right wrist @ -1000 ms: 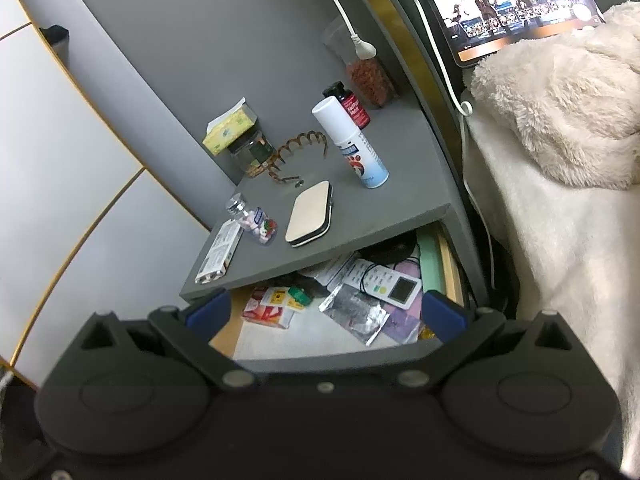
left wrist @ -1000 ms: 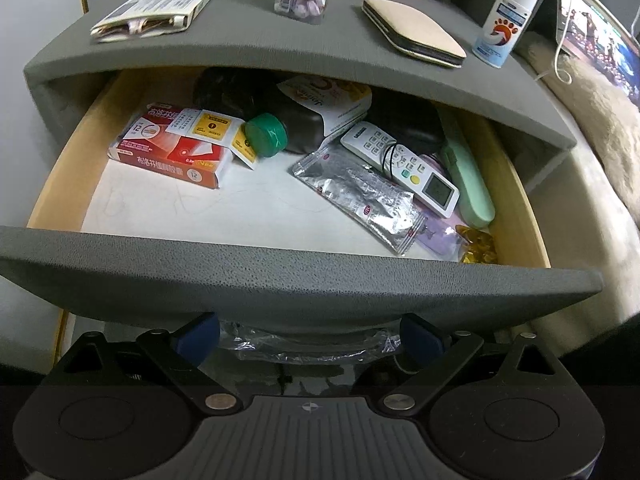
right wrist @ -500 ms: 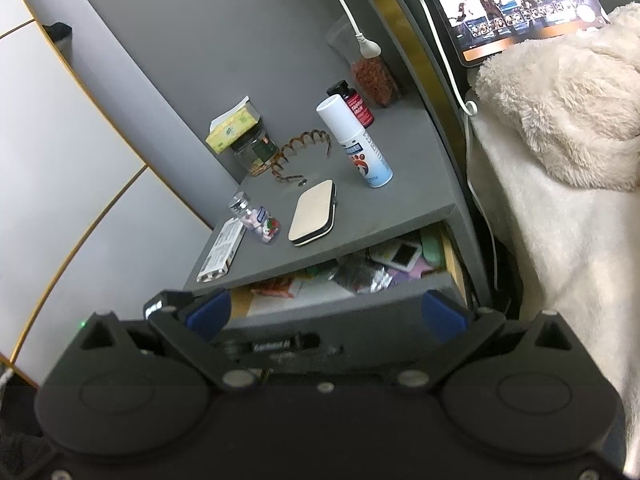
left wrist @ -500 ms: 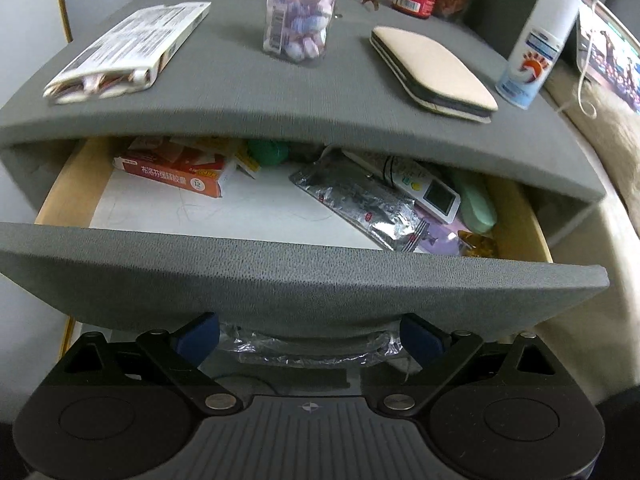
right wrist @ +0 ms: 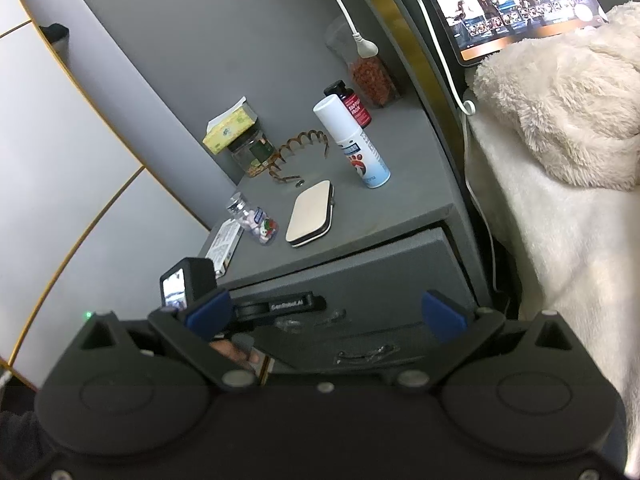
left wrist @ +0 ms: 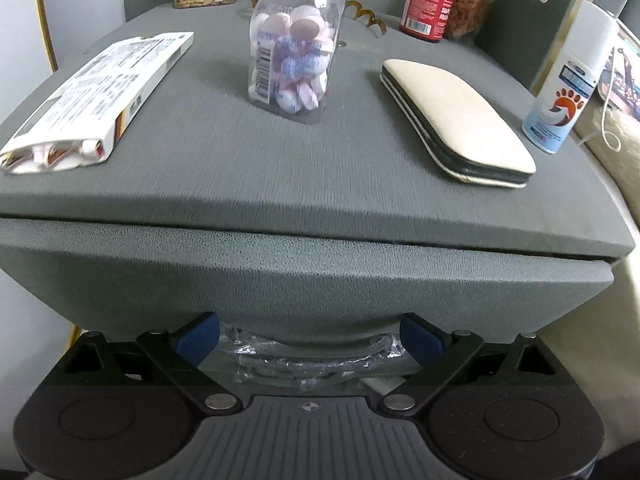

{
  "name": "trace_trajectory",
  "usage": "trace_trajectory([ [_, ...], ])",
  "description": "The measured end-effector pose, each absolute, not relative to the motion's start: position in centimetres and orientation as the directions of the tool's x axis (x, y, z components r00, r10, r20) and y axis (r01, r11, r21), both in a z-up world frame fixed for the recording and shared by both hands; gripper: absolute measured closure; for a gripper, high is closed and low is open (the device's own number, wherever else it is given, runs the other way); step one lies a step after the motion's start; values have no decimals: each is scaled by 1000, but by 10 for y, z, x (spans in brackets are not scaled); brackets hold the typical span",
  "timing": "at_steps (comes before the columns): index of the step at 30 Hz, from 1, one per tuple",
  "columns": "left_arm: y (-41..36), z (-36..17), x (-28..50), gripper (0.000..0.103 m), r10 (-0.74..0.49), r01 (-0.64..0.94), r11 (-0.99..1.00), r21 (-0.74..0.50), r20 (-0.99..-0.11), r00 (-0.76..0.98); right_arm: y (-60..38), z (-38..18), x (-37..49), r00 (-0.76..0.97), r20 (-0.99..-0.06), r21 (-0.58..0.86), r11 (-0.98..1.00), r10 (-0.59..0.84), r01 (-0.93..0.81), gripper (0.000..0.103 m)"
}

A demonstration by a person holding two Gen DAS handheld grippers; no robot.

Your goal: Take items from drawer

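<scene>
Grey tabletop [left wrist: 320,160] carries a pill jar [left wrist: 294,40]; beneath it the drawer [left wrist: 304,280] sits closed. My left gripper [left wrist: 310,340] and right gripper [right wrist: 326,316] both stand apart, holding nothing.

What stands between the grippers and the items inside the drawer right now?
The drawer front itself: it sits shut under the nightstand top, hiding everything inside. The left gripper is open at its handle; the right gripper is open, farther back.
</scene>
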State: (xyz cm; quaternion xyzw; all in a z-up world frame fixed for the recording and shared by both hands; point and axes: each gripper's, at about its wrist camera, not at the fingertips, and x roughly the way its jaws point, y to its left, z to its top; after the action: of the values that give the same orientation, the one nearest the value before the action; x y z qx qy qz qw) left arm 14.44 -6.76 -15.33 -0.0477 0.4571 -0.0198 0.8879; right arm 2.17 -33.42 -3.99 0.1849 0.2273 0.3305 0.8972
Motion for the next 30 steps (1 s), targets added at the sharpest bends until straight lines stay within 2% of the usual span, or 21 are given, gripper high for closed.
trace_trajectory([
  [16,-77,-170,73,7,-69,0,996,-86,-800,597,-329,-41,23,686,-319,466,738,654,-488,1],
  [23,-65,-131,-7,3,-64,18,997,-70,-748,661,-327,-41,24,690,-349,461,757,634,-463,1],
  [25,-63,-123,-5,1,-62,12,997,-73,-743,666,-325,-41,24,689,-362,455,764,628,-458,1],
  [30,-48,-75,-61,0,-135,35,988,-150,-733,667,-320,-41,27,668,-425,451,783,610,-428,1],
])
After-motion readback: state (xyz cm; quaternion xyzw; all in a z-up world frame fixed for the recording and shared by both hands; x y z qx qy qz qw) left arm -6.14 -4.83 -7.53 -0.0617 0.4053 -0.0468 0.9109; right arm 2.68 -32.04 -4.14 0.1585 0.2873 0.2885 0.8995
